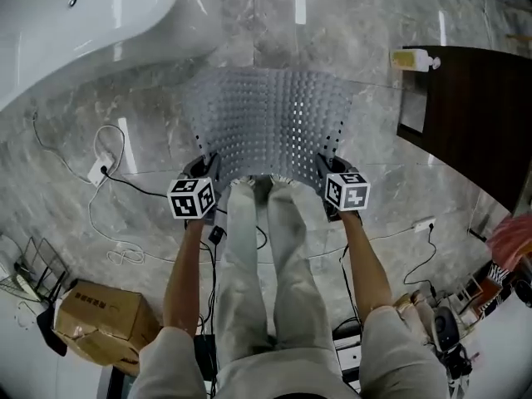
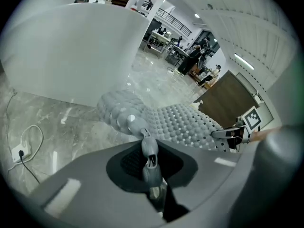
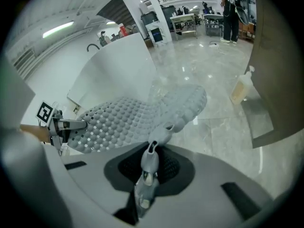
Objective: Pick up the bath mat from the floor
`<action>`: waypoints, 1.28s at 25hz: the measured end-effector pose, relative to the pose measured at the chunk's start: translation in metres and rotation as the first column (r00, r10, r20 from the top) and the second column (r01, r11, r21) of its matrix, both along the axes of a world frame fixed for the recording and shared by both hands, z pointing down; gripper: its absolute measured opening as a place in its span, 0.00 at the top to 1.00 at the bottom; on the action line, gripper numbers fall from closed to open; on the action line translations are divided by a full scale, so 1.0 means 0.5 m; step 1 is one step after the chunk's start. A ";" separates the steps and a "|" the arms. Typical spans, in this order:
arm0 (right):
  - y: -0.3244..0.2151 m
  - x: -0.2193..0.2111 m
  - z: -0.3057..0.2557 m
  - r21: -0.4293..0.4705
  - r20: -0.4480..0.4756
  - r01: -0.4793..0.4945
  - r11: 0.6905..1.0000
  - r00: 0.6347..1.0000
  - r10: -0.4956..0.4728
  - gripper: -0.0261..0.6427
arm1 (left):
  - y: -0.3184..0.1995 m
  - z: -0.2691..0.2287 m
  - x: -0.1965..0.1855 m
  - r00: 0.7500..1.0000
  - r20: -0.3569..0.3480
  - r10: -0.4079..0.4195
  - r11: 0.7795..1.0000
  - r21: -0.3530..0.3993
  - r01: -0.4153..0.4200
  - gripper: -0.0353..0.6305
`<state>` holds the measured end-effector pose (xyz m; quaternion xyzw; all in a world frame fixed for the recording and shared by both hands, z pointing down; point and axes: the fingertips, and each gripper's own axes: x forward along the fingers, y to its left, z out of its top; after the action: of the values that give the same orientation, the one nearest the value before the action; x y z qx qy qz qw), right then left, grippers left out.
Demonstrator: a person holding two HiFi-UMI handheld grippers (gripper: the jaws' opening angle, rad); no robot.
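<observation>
A grey bath mat (image 1: pixel 270 123) with rows of round bumps and small holes hangs stretched between my two grippers, its near edge lifted and its far part sagging toward the marble floor. My left gripper (image 1: pixel 205 166) is shut on the mat's near left corner. My right gripper (image 1: pixel 326 166) is shut on the near right corner. In the left gripper view the mat (image 2: pixel 183 122) is pinched between the jaws of the left gripper (image 2: pixel 147 148). The right gripper view shows the mat (image 3: pixel 128 120) folded into the right gripper (image 3: pixel 152 151).
A white bathtub (image 1: pixel 83 23) curves along the far left. A dark wooden cabinet (image 1: pixel 470 110) stands at the right, with a soap bottle (image 1: pixel 414 59) beside it. Cables and a plug (image 1: pixel 101 170) lie at the left, and a cardboard box (image 1: pixel 104 318) sits near left.
</observation>
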<state>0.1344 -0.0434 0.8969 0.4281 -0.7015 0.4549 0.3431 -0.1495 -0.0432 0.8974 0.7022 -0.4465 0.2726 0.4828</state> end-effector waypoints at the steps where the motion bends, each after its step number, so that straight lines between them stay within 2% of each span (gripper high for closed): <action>1: 0.002 -0.004 -0.025 0.014 0.006 -0.004 1.000 1.000 0.004 0.89 | 0.002 -0.024 0.000 1.000 -0.002 0.000 1.000 0.012 0.000 0.88; 5: -0.003 -0.025 -0.129 0.079 0.025 -0.001 0.997 1.000 -0.001 0.90 | -0.005 -0.123 -0.001 1.000 -0.002 0.014 0.998 0.068 -0.014 0.88; 10: -0.033 -0.052 -0.291 0.187 0.045 0.006 0.982 0.999 -0.014 0.90 | -0.037 -0.282 0.003 0.999 -0.029 -0.017 0.989 0.147 0.021 0.88; 18: -0.096 -0.072 -0.611 0.412 0.029 0.027 0.911 0.999 -0.043 0.90 | -0.099 -0.612 0.019 0.999 -0.047 0.011 0.938 0.348 0.006 0.88; 22: -0.103 -0.067 -0.781 0.512 0.019 0.031 0.858 0.999 -0.048 0.90 | -0.107 -0.789 0.030 0.999 -0.038 0.025 0.895 0.446 -0.005 0.88; 26: -0.149 -0.044 -0.945 0.622 0.014 0.012 0.783 1.000 -0.027 0.90 | -0.168 -0.950 0.046 0.998 -0.033 0.051 0.833 0.553 -0.024 0.88; 32: -0.173 -0.007 -1.133 0.727 0.027 -0.022 0.687 1.000 0.003 0.90 | -0.207 -1.161 0.075 0.996 -0.007 0.084 0.733 0.678 -0.057 0.88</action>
<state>0.1307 -0.1301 0.3304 0.5284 -0.8253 0.1474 0.1344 -0.1121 -0.1465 0.3170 0.8510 -0.4791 0.0964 0.1921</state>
